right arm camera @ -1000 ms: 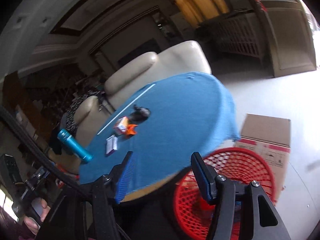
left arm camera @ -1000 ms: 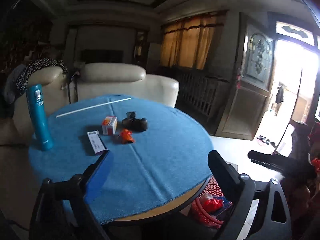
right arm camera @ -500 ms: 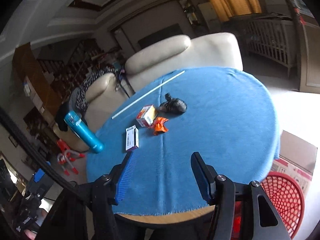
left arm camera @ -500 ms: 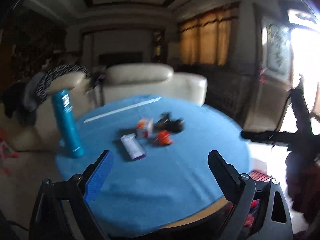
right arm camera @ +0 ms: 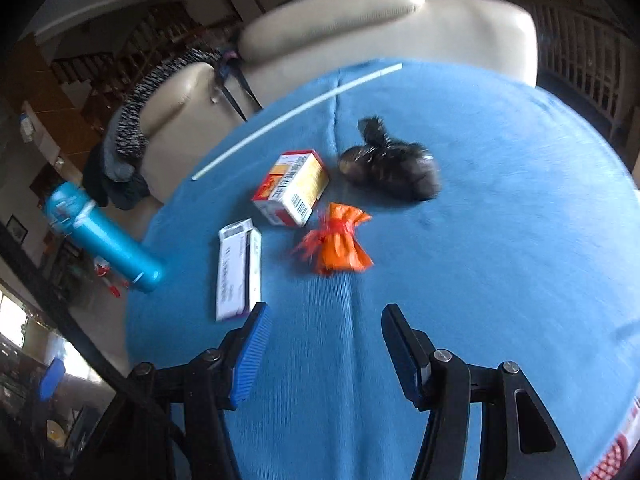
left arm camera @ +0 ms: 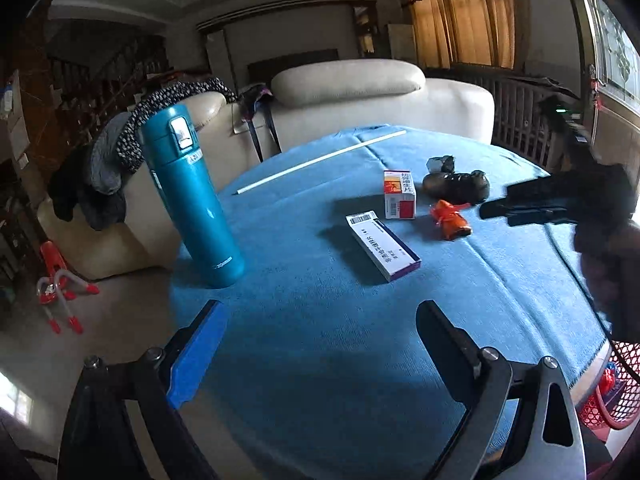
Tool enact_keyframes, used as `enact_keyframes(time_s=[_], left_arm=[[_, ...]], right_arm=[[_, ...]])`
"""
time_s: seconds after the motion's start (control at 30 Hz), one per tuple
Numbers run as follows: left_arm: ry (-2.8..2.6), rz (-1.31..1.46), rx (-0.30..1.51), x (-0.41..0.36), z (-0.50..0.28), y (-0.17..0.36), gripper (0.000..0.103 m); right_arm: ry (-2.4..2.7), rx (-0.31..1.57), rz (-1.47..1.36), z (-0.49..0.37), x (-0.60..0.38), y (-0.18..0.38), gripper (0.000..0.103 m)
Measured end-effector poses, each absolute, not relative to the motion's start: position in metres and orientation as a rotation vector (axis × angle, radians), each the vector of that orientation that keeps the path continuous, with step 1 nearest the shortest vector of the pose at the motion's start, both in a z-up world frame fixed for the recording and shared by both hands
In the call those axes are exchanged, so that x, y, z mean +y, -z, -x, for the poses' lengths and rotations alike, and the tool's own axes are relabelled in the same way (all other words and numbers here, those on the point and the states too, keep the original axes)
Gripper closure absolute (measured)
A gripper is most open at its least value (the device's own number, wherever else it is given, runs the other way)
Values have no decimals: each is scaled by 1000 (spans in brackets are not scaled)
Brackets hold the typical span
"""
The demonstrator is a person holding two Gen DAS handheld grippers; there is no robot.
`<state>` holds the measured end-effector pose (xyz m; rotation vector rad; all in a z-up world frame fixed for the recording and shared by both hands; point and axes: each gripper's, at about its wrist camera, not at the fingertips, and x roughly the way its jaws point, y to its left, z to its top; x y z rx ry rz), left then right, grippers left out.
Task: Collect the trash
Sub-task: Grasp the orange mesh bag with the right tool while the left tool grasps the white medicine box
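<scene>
Both tools released above the tabletop.
My right tool [right arm camera: 322,354] faces the crumpled orange plastic wrapper [right arm camera: 338,244]; my left tool [left arm camera: 320,344] holds nothing.

Matt cloth tablecloth [left arm camera: 320,352] (seemingly ribbed)

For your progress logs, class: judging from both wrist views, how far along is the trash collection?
Done: the red basket beside the table already holds something red. In hand: nothing; the left tongs and right tongs are open and empty above the cloth. Left: the orange wrapper, black bag, red-and-white box and purple-edged box.
</scene>
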<state>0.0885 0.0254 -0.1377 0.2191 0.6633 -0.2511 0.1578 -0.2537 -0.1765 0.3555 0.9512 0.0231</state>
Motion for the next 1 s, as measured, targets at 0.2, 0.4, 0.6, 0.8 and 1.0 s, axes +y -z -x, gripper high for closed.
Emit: enact_keyframes(time_s=[0.2, 0.4, 0.6, 0.8, 1.0], left_arm=[[291, -122, 733, 25, -142, 137, 7], [318, -36, 802, 3, -192, 143, 7], [342, -18, 919, -43, -241, 177, 7], [282, -13, 1065, -69, -269, 221, 7], [284, -10, 1047, -68, -260, 227, 51]], right_arm=[[82, 1039, -327, -226, -250, 210, 43], [54, 1043, -243, -235, -244, 220, 71], [27, 1038, -280, -202, -268, 220, 75], [31, 1040, -318, -161, -286, 219, 75], [-9, 1032, -386, -120, -294, 217, 75]])
